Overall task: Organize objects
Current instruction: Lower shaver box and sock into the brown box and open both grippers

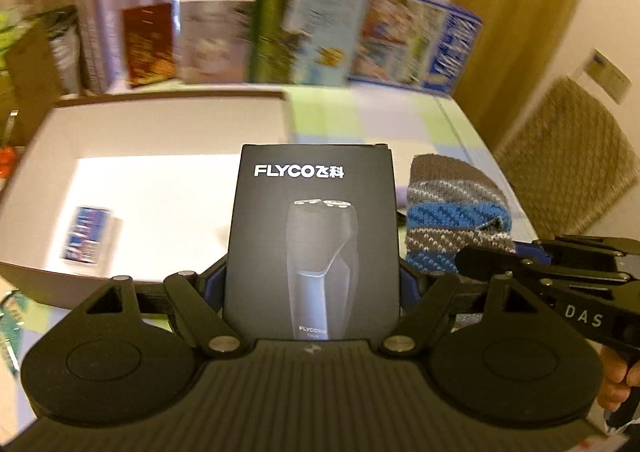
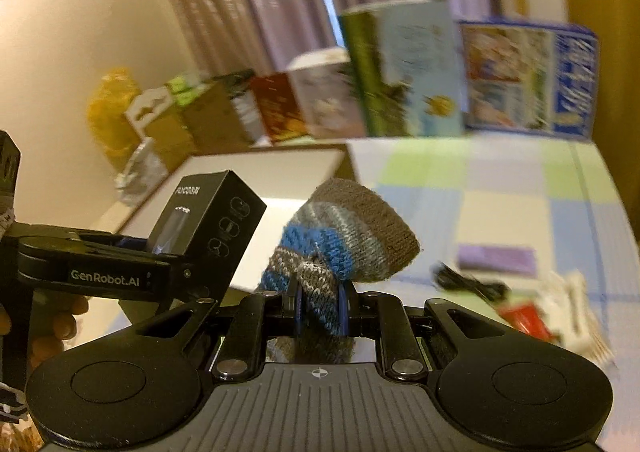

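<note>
- Curtains and a row of upright boxes back the checked desk (image 2: 500, 180).
- Left gripper (image 1: 312, 284) jaws clamp the black shaver box (image 1: 312, 236); right gripper (image 2: 320, 312) jaws pinch the knitted sock (image 2: 344, 240).
- Both hang above the open white carton (image 1: 160, 124) at the desk's left edge.
- Lower each fully inside the walls before releasing.
</note>
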Tool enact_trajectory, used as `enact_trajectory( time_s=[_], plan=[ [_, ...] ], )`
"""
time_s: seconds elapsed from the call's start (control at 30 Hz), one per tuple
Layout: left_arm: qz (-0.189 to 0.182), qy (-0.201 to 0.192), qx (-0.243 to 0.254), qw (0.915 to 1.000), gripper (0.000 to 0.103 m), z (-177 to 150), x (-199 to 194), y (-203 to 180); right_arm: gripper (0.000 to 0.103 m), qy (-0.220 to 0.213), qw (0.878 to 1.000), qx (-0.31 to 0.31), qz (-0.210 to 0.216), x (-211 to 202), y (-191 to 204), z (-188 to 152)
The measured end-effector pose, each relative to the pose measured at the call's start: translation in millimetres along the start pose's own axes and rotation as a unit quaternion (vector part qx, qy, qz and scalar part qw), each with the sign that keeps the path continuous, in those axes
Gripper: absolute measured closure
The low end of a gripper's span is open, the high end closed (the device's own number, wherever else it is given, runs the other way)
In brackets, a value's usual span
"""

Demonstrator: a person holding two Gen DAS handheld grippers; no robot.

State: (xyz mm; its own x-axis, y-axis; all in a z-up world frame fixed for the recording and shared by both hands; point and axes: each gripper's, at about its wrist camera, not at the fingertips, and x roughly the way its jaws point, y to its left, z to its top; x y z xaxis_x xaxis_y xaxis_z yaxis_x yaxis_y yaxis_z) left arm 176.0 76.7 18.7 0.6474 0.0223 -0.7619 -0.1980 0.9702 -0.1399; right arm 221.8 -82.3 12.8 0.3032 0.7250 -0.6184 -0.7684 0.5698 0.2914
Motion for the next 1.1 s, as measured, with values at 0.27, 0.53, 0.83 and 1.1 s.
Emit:
enact_trajectory(
  time_s=[0.27, 0.53, 0.83, 1.1],
  plan=[
    [0.060, -0.032, -0.040, 0.9969, 0.027, 29.3, -8.7, 81.6, 0.089, -0.007, 0.998, -0.048, 0.031, 59.6, 44.9, 46.5],
    [0.085, -0.012, -0.043, 0.9954, 0.027, 59.5, 28.1, 136.8, 0.089, 0.041, 0.996, -0.084, 0.014, 127.6, 64.4, 64.1],
    [0.077, 0.069, -0.031, 0.9942, 0.027, 51.5, 94.8, 160.5, 0.089, 0.106, 0.990, -0.097, -0.014, 181.7, 70.2, 56.7],
    [0.083, 0.125, -0.013, 0.9886, 0.027, 41.6, 135.9, 172.8, 0.089, 0.141, 0.985, -0.095, -0.031, 211.2, 68.7, 56.6]
  ],
)
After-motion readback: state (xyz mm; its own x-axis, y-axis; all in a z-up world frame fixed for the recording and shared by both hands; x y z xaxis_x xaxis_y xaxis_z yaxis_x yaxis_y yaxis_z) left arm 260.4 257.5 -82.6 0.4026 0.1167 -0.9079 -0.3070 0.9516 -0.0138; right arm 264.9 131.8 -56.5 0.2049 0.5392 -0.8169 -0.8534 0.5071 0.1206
